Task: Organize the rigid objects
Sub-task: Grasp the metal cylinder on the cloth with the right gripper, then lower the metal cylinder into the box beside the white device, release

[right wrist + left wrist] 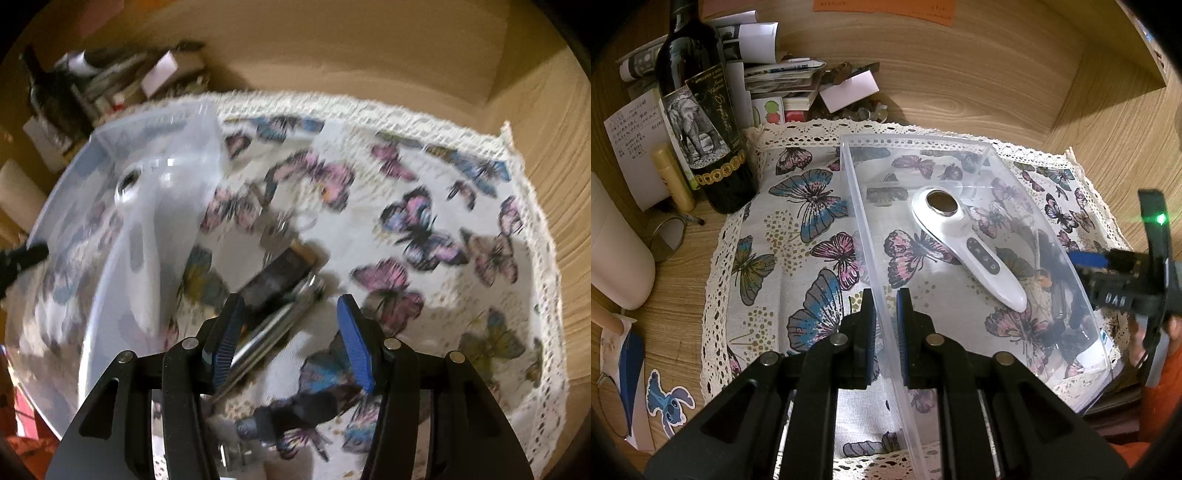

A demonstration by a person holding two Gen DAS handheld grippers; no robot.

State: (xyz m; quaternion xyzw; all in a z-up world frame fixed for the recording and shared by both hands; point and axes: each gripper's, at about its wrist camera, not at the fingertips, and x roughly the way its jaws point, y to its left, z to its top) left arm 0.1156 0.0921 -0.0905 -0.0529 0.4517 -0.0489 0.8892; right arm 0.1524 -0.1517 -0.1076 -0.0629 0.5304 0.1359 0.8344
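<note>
In the left wrist view, my left tongs (885, 314) are clamped on the near wall of the clear plastic bin (960, 142), holding it steady on the butterfly cloth (798, 221). The white handheld device (964, 243) already lies inside, toward 1 o'clock.

In the right wrist view, blurred, my right tongs (290, 332) are apart just above a dark and silver object (280, 291) at 12 o'clock, beside the bin. I judge I should centre both pads across it before squeezing.
</note>
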